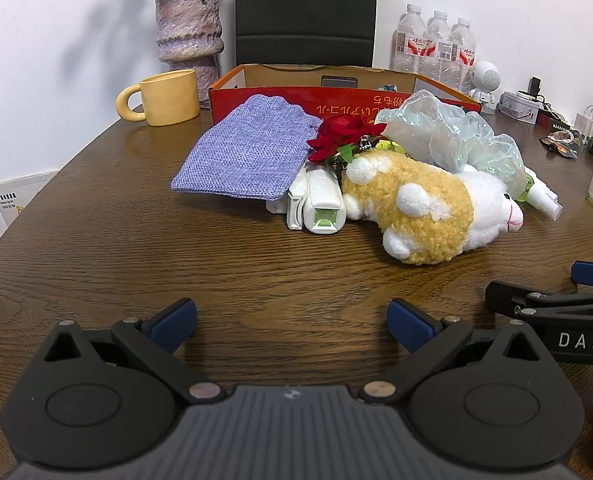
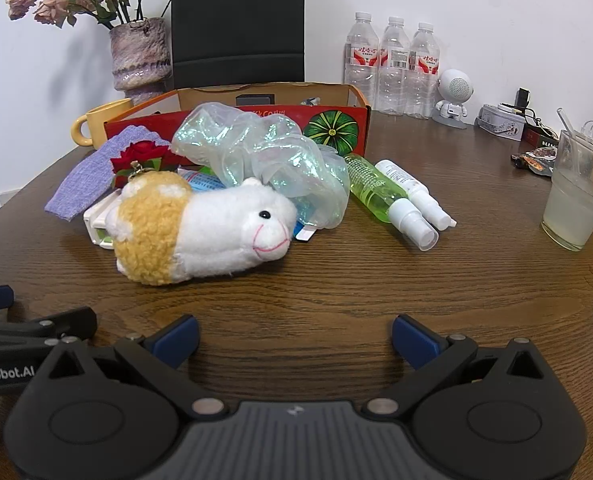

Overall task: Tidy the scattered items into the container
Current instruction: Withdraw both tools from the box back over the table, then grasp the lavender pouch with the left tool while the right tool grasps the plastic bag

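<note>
- Hovering low over a wooden table [image 1: 96,248], left gripper [image 1: 292,322] with blue-padded fingers spread wide, nothing between them.
- Sitting just beside it, right gripper [image 2: 294,340], fingers likewise spread wide and empty.
- Lying on its side at the near edge of a cluttered pile, a white-and-tan plush sheep [image 2: 200,226], well apart from both grippers.
- Resting behind the sheep and touching it, an iridescent plastic bag [image 2: 264,152], a red rose [image 2: 142,156] and a lilac woven pouch [image 1: 244,152].
- Peeking out from under the pouch and against the sheep, a white clip-like device [image 1: 316,200].
- Lying to the right of the pile, side by side, a green spray bottle [image 2: 380,192] and a white spray bottle [image 2: 414,192].
- Standing behind everything, an open red cardboard box [image 2: 336,128], front wall close behind the pile.
</note>
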Demonstrator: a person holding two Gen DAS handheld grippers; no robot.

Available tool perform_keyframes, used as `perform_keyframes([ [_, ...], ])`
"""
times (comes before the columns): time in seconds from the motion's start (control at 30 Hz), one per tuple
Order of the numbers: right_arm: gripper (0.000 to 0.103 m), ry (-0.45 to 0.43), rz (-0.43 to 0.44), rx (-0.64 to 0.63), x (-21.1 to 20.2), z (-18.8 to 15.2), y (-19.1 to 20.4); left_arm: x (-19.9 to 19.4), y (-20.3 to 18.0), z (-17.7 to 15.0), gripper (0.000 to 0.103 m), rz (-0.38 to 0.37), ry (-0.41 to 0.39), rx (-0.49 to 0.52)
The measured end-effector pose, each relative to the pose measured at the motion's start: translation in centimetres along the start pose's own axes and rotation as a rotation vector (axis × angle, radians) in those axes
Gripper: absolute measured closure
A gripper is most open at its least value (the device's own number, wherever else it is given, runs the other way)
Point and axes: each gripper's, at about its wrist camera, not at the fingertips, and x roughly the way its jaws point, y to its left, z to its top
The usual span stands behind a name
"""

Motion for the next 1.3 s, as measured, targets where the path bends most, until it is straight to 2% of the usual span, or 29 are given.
perform_keyframes([
  [0.9,0.0,0.0,0.0,0.0,0.4,0.2,0.0,0.1,0.2,0.0,0.0,-0.006,-0.003,-0.003],
  [0.97,0.0,-0.001,0.002,-0.003,0.3,0.2,0.0,-0.2,0.6,0.0,0.0,-0.042,-0.015,-0.014],
  [1.03,0.001,0.006,0.045,-0.034,0.1,0.2,-0.2,-0.7,2.2,0.9,0.0,-0.168,-0.041,-0.095],
  [1.07,0.009,0.01,0.063,-0.043,0.0,0.3,-0.3,-1.0,3.1,1.5,0.0,-0.227,-0.058,-0.143],
  [1.13,0.016,-0.019,0.075,-0.05,-0.9,1.2,-0.7,-1.1,4.5,3.1,0.0,-0.25,-0.098,-0.202],
  [1.23,0.016,-0.107,0.093,-0.082,-2.3,3.8,-1.1,0.5,6.1,5.9,0.0,-0.106,-0.135,-0.205],
  [1.27,0.016,-0.13,0.101,-0.096,-2.6,4.8,-1.2,1.6,6.8,6.7,0.0,-0.071,-0.13,-0.237],
  [1.3,0.016,-0.144,0.111,-0.119,-2.5,5.9,-1.1,2.6,7.7,7.4,0.002,-0.072,-0.103,-0.283],
])
